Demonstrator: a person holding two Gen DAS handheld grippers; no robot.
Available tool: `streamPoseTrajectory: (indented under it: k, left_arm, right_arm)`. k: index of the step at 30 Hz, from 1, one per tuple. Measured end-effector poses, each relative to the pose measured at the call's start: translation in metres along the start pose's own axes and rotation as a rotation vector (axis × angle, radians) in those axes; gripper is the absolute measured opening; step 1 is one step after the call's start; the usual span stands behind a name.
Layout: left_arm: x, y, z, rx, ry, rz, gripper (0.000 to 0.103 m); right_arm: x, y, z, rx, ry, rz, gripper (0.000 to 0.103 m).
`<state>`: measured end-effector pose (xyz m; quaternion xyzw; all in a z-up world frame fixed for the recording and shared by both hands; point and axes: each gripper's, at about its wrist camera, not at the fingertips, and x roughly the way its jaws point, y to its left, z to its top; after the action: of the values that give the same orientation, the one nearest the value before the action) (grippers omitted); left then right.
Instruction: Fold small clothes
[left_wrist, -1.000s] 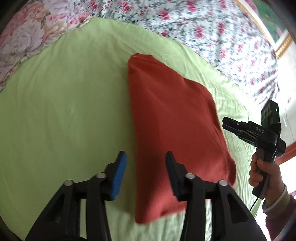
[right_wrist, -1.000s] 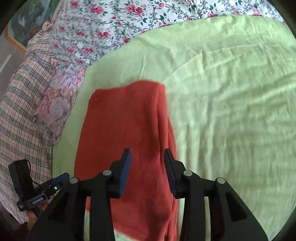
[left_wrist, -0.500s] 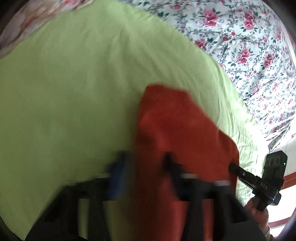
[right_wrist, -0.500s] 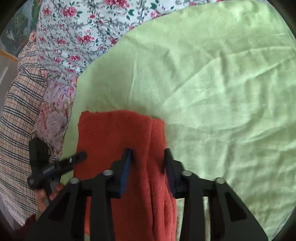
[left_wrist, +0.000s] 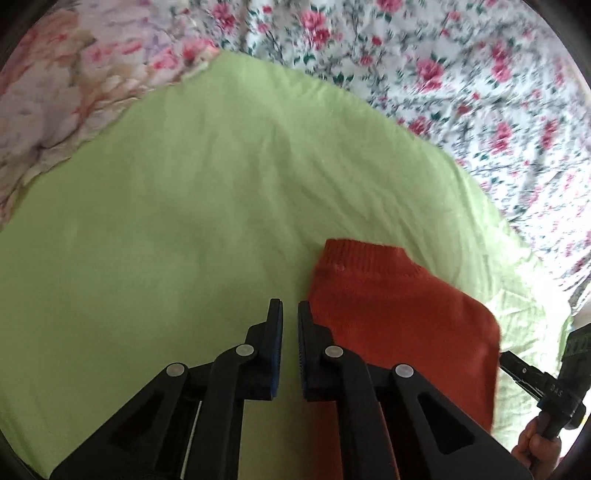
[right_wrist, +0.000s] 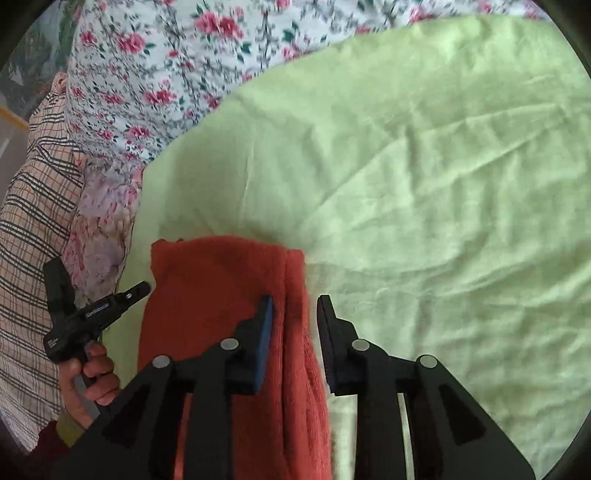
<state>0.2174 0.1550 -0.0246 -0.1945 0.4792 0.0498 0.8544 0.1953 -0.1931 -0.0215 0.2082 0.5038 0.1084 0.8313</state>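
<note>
Here we see our left gripper (left_wrist: 290, 314) with its blue-padded jaws drawn nearly together, having just closed; nothing shows between the tips, which hang over the wrinkled lime-green sheet (left_wrist: 192, 206) just beside the folded rust-orange knitted garment (left_wrist: 399, 310). That garment lies flat on the sheet, its long axis running away from us towards the floral bedspread (right_wrist: 155, 74), ribbed end farthest. Our right gripper (right_wrist: 294, 312) stands partly apart, astride the garment's right-hand folded edge; whether the pads press it we cannot tell.
</note>
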Motion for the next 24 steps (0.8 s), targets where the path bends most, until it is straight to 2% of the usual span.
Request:
streamPoseTrajectory:
  k: [5, 8, 12, 13, 15, 18, 19, 22, 24]
  left_arm:
    - [-0.05, -0.006, -0.045, 0.026, -0.014, -0.112, 0.007]
    - [-0.078, -0.016, -0.084, 0.083, -0.004, -0.195, 0.007]
    - [-0.095, -0.031, -0.126, 0.152, 0.04, -0.302, 0.007]
    - [-0.093, -0.035, -0.136, 0.18, 0.058, -0.304, 0.008]
    - [-0.085, -0.041, -0.148, 0.226, 0.087, -0.254, 0.008]
    - [-0.058, -0.036, -0.165, 0.254, 0.154, -0.17, 0.007]
    - [-0.046, -0.032, -0.169, 0.242, 0.187, -0.154, 0.002]
    - [-0.037, -0.025, -0.174, 0.201, 0.207, -0.168, 0.001]
    - [-0.04, -0.028, -0.176, 0.21, 0.209, -0.155, 0.001]
  right_arm:
    - [-0.034, 0.018, -0.025, -0.013, -0.019, 0.03, 0.026]
    - [-0.056, 0.039, -0.058, -0.066, 0.003, 0.07, 0.026]
    - [-0.072, 0.055, -0.098, -0.127, 0.034, 0.085, 0.026]
    - [-0.071, 0.054, -0.107, -0.147, 0.045, 0.083, 0.026]
    - [-0.069, 0.051, -0.123, -0.171, 0.068, 0.067, 0.026]
    - [-0.059, 0.038, -0.139, -0.173, 0.098, -0.022, 0.026]
    - [-0.055, 0.032, -0.141, -0.168, 0.107, -0.059, 0.024]
    - [-0.038, 0.009, -0.143, -0.137, 0.136, -0.112, 0.007]
    - [-0.035, 0.004, -0.143, -0.127, 0.124, -0.114, 0.006]
